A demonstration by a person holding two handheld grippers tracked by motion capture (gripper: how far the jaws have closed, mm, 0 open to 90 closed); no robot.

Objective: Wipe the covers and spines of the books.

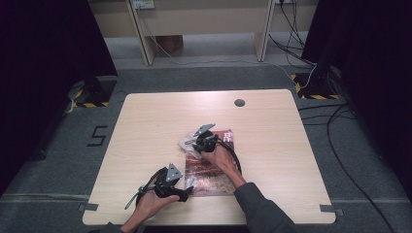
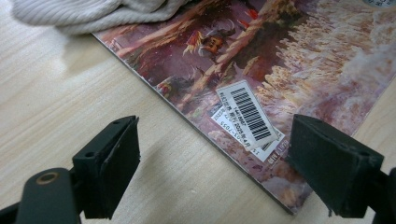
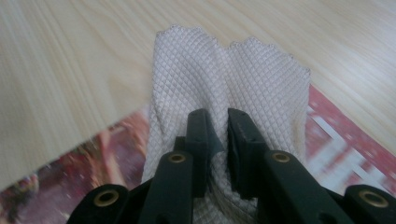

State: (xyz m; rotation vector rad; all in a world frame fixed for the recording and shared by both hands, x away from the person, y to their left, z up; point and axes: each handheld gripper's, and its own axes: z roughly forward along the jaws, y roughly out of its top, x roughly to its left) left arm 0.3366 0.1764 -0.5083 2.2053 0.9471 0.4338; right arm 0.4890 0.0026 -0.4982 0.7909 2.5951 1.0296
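While cloth point(image 3: 229, 88) drapes over book's point(image 1: 214, 172) far end: right claw point(image 3: 218, 135) clamped on cloth.
Left claw point(image 2: 212, 170): apart, straddling book's near corner on surface point(image 1: 145, 126).

- wooden table point(image 1: 145, 126), light grain, rounded corners, sits on grey carpet
- round dark grommet hole point(image 1: 239, 102) in tabletop near far edge, right of centre
- number 5 marking point(image 1: 97, 135) in black on the carpet, left of table
- yellow-black hazard tape patch point(image 1: 89, 104) on floor at far left, second one point(image 1: 316, 95) at far right
- black cables point(image 1: 340, 145) trailing over carpet on the right side
- black curtains point(image 1: 43, 43) on both sides of the room
- pale wooden furniture legs point(image 1: 143, 34) at the back, white cable running past them
- cardboard box point(image 1: 170, 43) on floor under that furniture
- grey tape tab point(image 1: 328, 208) at near right table corner, one at near left corner too
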